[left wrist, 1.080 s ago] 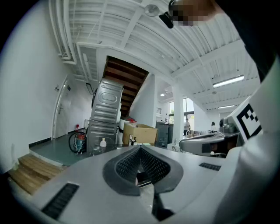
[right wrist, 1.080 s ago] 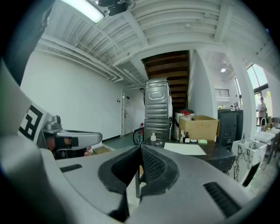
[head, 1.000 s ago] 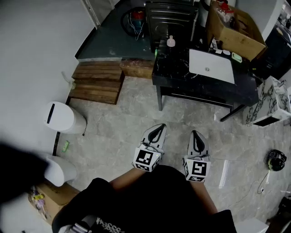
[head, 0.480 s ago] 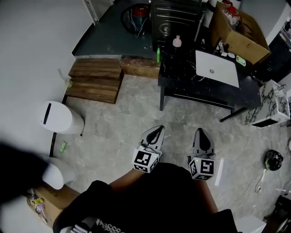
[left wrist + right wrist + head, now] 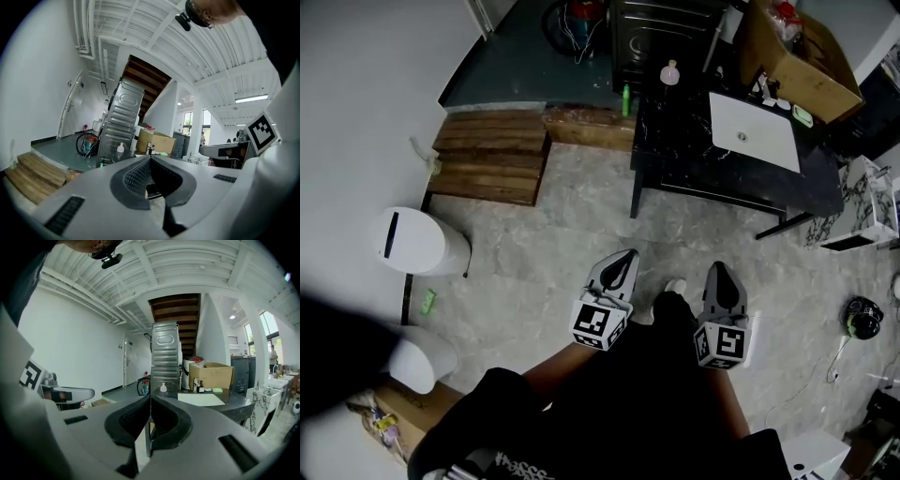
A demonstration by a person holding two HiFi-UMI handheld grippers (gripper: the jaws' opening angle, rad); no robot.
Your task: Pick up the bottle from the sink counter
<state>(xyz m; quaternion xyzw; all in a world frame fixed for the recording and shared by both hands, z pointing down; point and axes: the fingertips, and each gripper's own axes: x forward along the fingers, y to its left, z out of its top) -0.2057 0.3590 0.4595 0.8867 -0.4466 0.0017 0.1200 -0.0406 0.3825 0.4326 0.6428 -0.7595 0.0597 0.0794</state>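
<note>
One bottle (image 5: 670, 73), pale and upright, stands at the far left corner of the dark bench (image 5: 694, 164). It is close to both edges there and just in front of a ribbed metal cabinet (image 5: 661, 28). One white basin (image 5: 755, 133) is set into the bench top to the bottle's right, well apart from it. One open cardboard box (image 5: 787, 52) sits beyond the basin at the far right. One small green thing (image 5: 625, 99) stands just off the bench's left edge.

Between the bench's near edge and the person lies an open stretch of grey floor (image 5: 581, 225). Wooden steps (image 5: 487, 155) and one white bin (image 5: 417, 242) are off to the left.

Two grippers are held side by side, well short of the bench. The left hand-held gripper (image 5: 625, 260) and the right hand-held gripper (image 5: 719, 272) each have their jaws pressed together with nothing in them.
</note>
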